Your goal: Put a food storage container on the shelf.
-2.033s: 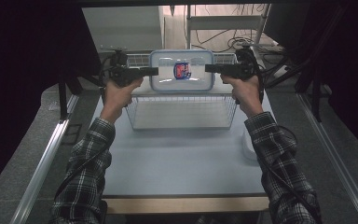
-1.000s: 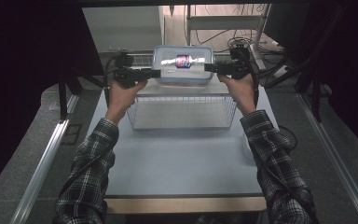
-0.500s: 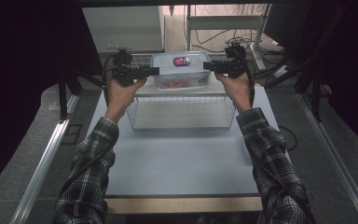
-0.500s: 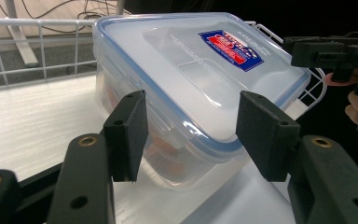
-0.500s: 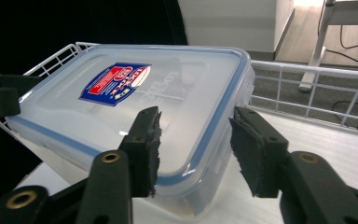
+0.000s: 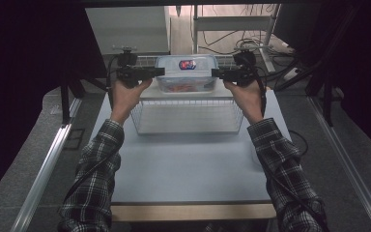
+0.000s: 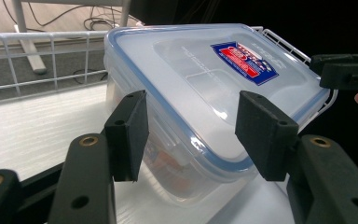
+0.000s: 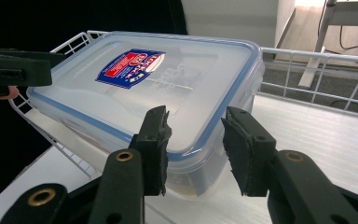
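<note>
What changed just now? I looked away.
The left tool and right tool carried the container away from the person, levelling it over the white shelf. The right tool's jaws have just been closing, the container's corner between them. The wire basket stayed put.

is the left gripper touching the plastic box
Cannot tell: in the left gripper view the left gripper straddles the plastic box corner, pads near it.

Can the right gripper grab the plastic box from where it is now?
Probably yes. The right gripper is right at a corner of the plastic box, its fingers have been closing around that corner, and nothing is between them and it.
</note>
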Motion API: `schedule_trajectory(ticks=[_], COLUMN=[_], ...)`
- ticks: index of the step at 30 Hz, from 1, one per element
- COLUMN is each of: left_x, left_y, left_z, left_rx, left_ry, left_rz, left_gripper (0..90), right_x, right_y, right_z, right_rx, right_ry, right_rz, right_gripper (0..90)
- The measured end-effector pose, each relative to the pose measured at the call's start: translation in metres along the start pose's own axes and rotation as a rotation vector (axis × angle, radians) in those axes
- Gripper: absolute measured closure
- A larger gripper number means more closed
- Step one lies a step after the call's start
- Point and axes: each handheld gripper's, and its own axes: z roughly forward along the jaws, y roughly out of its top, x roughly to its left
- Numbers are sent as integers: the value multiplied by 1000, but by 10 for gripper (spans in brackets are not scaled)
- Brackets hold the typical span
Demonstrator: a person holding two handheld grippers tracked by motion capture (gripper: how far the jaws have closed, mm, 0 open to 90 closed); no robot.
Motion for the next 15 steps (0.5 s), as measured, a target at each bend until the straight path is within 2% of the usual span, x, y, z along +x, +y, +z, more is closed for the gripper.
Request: schedule_trajectory(ticks=[1,3,5,7,10,15], left_x=[0,-3,-6,-9,-13,-21], left_y=[0,0,-2,-4,-9,-25], left_z=[0,-2,-5,-10,-18,-28], left_rx=[-1,2,7,-11,-27,-22], left_ry=[1,12,21,27,-9,-44], left_rz=[2,32,68,102,110,153], left_gripper=[436,431,389,333,261,180], right_x=[0,1,2,2,3,3], right_y=[0,0,-2,-4,-8,-18], right_z=[0,-2,-4,-7,-12,-21], right_rx=[1,-4,-18,-36,-31,-37], right_ry=[-1,1,5,16,42,81], right_rz=[-3,-12,-31,-57,-75,-97], right_gripper=[603,604,565,520,441,337])
